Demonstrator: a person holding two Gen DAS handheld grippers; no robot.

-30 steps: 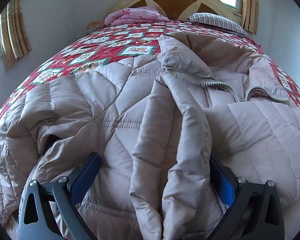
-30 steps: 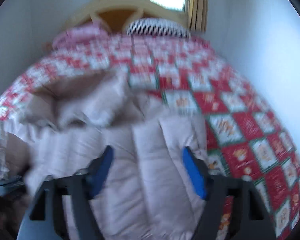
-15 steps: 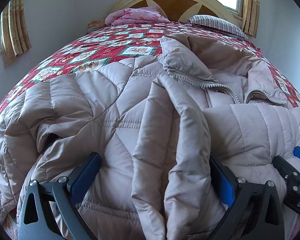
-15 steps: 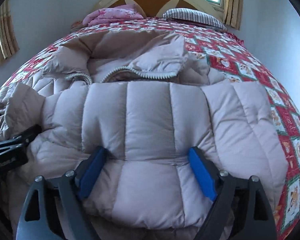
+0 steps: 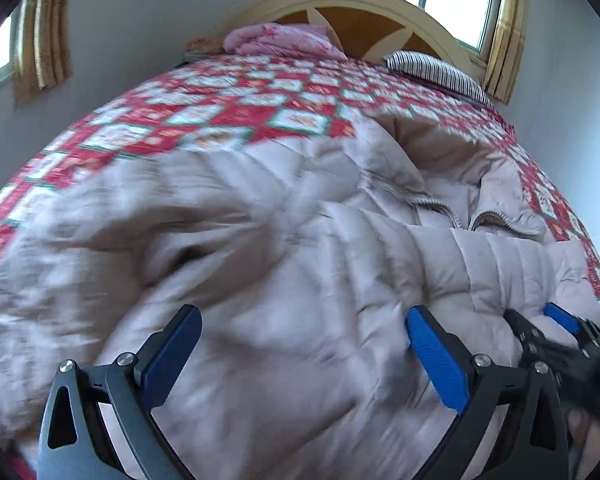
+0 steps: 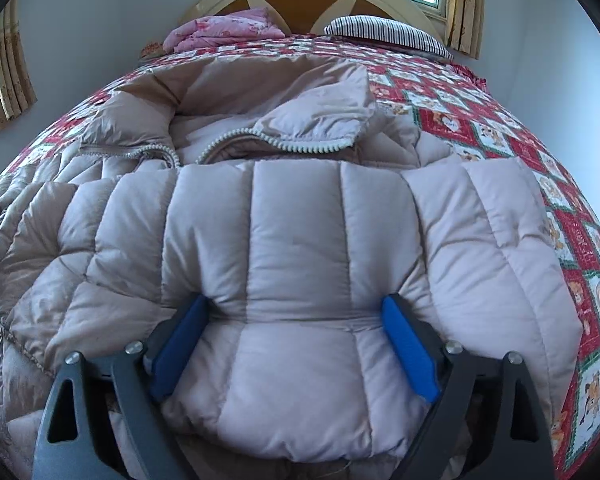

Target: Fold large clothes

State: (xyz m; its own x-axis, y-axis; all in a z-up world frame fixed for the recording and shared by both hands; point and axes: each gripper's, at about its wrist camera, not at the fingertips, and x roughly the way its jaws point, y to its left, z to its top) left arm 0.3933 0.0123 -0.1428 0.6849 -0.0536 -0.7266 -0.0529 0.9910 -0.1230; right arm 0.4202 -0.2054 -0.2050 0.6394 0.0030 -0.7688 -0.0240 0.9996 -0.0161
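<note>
Lying near quilt [image 6: 500,116] edge: jacket [image 6: 292,248], claws spread.

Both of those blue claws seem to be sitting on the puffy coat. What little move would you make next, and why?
Probably close the right gripper on the puffy sleeve fold between its fingers. Its jaws stand wide open, pressed into the coat, gripping nothing. The left gripper is open too, its view blurred, so I would secure the right side first before lifting to fold.
</note>
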